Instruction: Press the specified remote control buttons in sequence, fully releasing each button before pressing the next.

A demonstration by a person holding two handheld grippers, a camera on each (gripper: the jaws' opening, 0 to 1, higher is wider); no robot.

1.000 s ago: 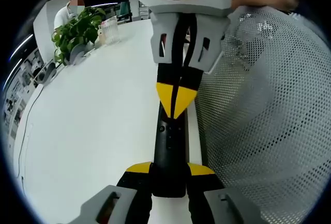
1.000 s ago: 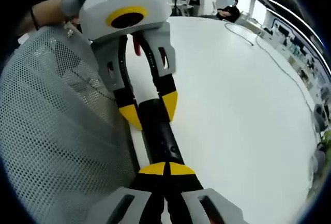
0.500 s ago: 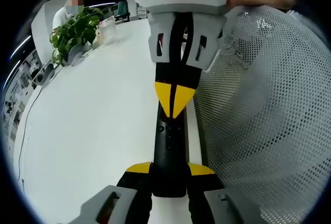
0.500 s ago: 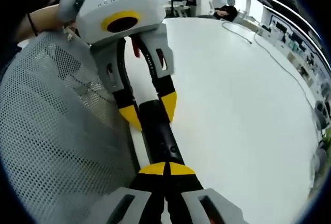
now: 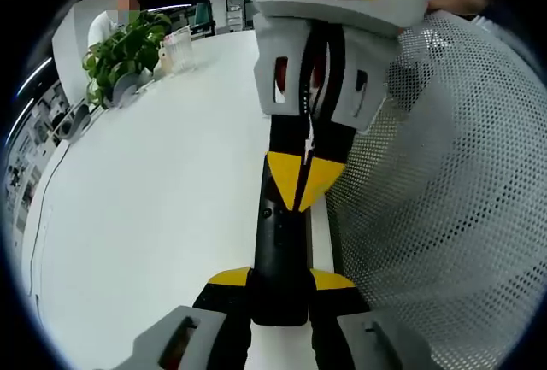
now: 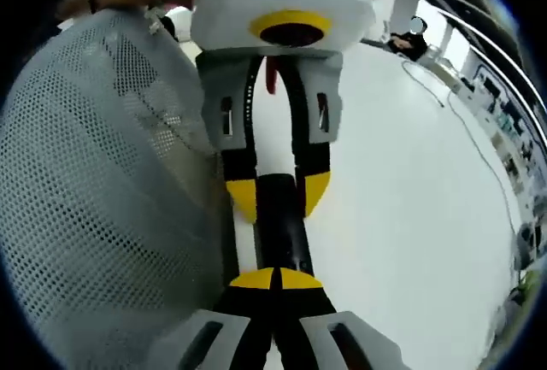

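A black remote control lies lengthwise over the white table, close to its edge. My left gripper is shut on the remote's near end, one yellow pad on each side. My right gripper comes down from the top of the left gripper view, shut, its joined yellow tips resting on the remote's upper face. In the right gripper view, my right gripper is shut with its tips on the remote control. Beyond it, my left gripper clamps the far end.
A person's white mesh garment bulges close beside the remote, garment. A potted plant and a clear container stand at the table's far end. A cable trails across the table, and people sit in the background.
My right gripper has moved nearer along the remote, and its shut tips now sit lower on it. The right gripper view has rolled, so the left gripper looks upright. The left gripper holds still.
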